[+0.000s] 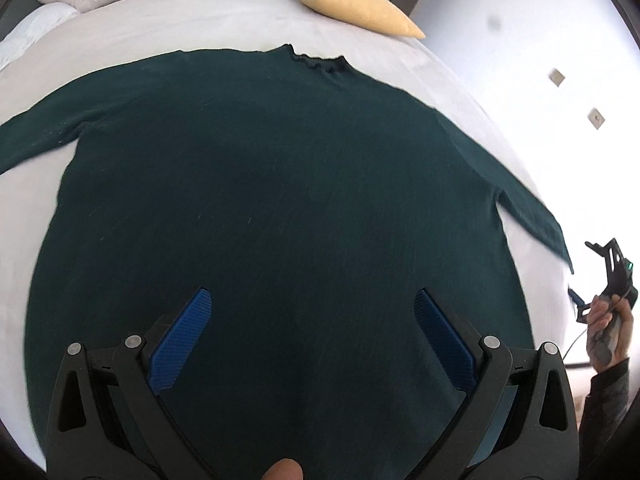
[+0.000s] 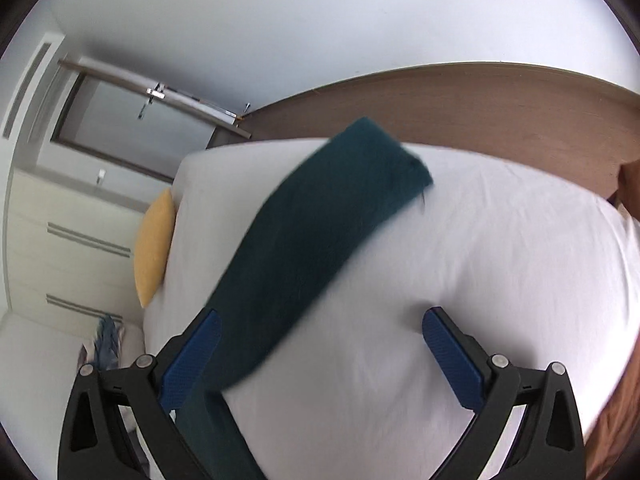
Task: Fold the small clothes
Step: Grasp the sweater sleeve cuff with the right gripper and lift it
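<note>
Dark green sweater [image 1: 280, 200] flat on white bed [image 1: 200, 20], left tool [image 1: 312, 316] spread apart, right tool [image 2: 320, 340] apart, sleeve [image 2: 312, 240] blurred, perhaps resting

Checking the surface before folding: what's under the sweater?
The sweater lies spread flat on a white sheet, which shows all around it. Whatever is directly beneath the fabric is covered; no bulges show.

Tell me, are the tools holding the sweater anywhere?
No. Both are open and hold nothing. The left tool hovers over the sweater body; the right tool is over its sleeve, with its fingers spread apart.
</note>
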### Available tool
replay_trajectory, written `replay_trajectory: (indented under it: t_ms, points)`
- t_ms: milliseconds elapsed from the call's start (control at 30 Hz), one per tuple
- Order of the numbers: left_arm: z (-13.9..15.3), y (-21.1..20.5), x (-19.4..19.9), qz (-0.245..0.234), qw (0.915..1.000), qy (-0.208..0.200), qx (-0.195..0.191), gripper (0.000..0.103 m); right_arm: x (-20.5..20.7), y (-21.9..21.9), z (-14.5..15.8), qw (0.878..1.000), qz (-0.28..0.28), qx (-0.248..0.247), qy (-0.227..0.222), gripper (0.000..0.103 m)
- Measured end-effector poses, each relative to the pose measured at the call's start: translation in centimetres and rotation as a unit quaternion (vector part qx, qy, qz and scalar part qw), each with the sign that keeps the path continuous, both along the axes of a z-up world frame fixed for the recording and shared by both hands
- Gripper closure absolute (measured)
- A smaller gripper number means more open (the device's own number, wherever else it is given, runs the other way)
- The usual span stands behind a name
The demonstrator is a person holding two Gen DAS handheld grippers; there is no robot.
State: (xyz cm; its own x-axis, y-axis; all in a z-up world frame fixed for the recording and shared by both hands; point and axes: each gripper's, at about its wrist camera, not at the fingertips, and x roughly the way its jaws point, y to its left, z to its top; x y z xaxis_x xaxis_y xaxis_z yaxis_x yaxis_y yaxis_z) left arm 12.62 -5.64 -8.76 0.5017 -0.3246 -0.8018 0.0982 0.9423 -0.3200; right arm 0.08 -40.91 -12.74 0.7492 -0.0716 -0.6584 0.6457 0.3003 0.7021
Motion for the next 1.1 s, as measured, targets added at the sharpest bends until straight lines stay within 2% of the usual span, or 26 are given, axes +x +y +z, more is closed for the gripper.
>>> replay_trajectory:
  t_ms: [100,267,533,633,700,733,800,833,867,933,1000,1100]
  points:
    - [-0.4,-0.4,1.6,0.002,0.9999,0.010,-0.005,0.000,1.0,-2.1,0.5,1.000,-0.008,0.003,0.007,0.000]
    - [-1.7,-0.8,3.8,-0.015,0.9989,0.044,0.006,0.000,2.3,-4.9,0.6,0.999,-0.018,0.030,-0.014,0.000]
    - [-3.1,1.0,6.4,-0.012,0.9962,0.048,-0.072,0.000,2.1,-5.9,-0.2,0.995,-0.029,0.066,-0.071,0.012]
    - [-3.3,1.8,7.6,-0.012,0.9937,0.048,-0.100,0.000,1.5,-7.0,-0.8,0.991,-0.049,0.077,-0.094,0.026]
    - [-3.3,2.4,8.0,-0.013,0.9920,0.050,-0.115,0.000,1.3,-7.7,-1.2,0.990,-0.063,0.079,-0.098,0.042]
    - [-3.3,2.7,8.2,-0.013,0.9908,0.052,-0.124,0.000,0.9,-7.8,-1.5,0.990,-0.067,0.081,-0.098,0.047]
    - [-3.3,3.0,8.7,-0.012,0.9888,0.055,-0.138,0.000,0.8,-7.9,-1.9,0.989,-0.074,0.085,-0.097,0.068]
    - [-3.3,3.2,9.0,-0.011,0.9877,0.058,-0.145,0.000,0.9,-7.9,-2.0,0.989,-0.079,0.086,-0.094,0.075]
    - [-3.3,3.5,9.6,-0.010,0.9864,0.060,-0.153,0.000,1.1,-7.9,-2.1,0.989,-0.084,0.087,-0.088,0.088]
    - [-3.2,4.1,10.1,-0.007,0.9853,0.060,-0.160,0.000,1.4,-7.8,-1.9,0.989,-0.095,0.083,-0.077,0.092]
    - [-2.9,4.9,10.2,-0.003,0.9847,0.055,-0.165,0.000,2.1,-7.2,-0.7,0.992,-0.095,0.055,-0.067,0.092]
    - [-3.0,6.2,10.8,0.009,0.9826,0.054,-0.177,0.000,4.9,-4.6,3.0,0.997,-0.058,-0.017,-0.052,0.092]
